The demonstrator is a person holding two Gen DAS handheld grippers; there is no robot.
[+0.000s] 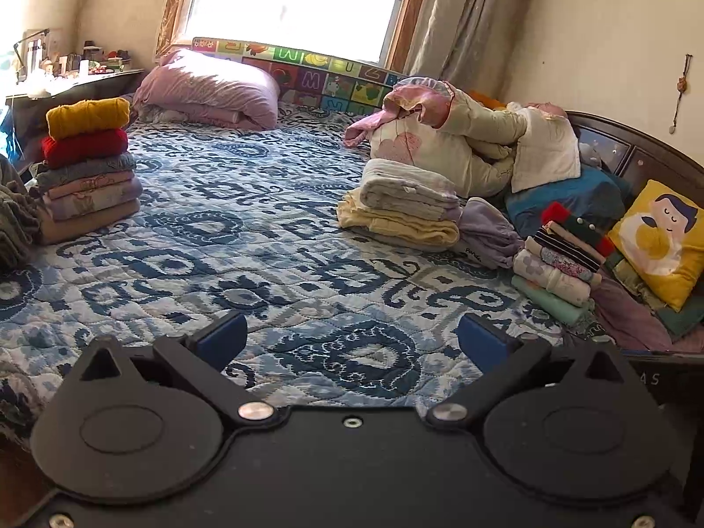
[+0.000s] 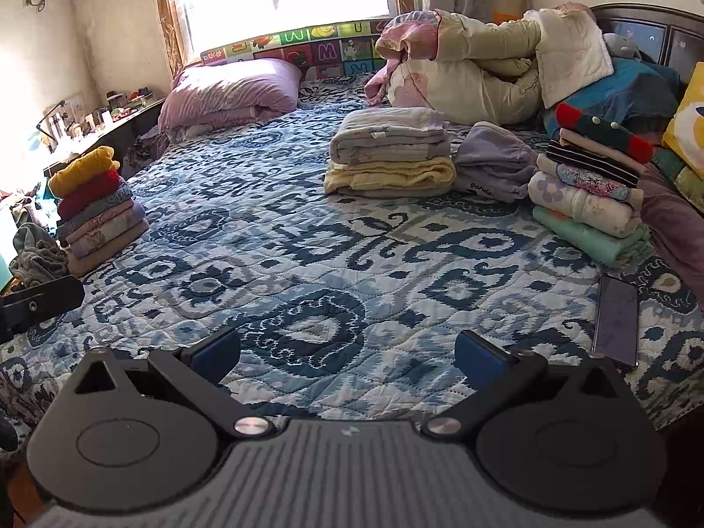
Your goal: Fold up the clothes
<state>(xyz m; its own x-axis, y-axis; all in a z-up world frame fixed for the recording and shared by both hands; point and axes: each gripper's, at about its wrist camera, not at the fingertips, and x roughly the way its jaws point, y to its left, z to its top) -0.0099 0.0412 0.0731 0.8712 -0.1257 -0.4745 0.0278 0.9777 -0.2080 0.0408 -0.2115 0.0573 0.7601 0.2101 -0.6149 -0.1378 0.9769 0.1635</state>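
While both grippers are hovering over the blue-and-white patterned quilted bedspread (image 1: 246, 220), neither one is holding anything. The left gripper (image 1: 350, 339) is standing with its blue-padded jaws spread wide, only bedspread showing between them; the right gripper (image 2: 347, 354) is spread just as wide, also over bare bedspread.

Folded clothes are sitting in stacks on the bedspread. At its left edge, a tall stack topped by a mustard-yellow knit and a red knit (image 1: 88, 167) is resting beside a crumpled grey-green garment (image 2: 37, 259). Toward the far right of the bedspread, a cream-and-yellow folded towel stack (image 2: 389, 154) is sitting just beside a loosely bundled lavender garment (image 2: 495, 165), and next to that a leaning stack of small folded clothes with a red-and-green piece on top (image 2: 589, 185) is resting near a yellow cushion with a cartoon figure (image 1: 664, 242). A dark flat phone (image 2: 616, 321) is lying on the bedspread's right edge. At the far end, a folded pink duvet (image 1: 207, 92) and a heaped cream-and-pink comforter (image 1: 462, 141) are sitting below the bright window (image 1: 290, 0).
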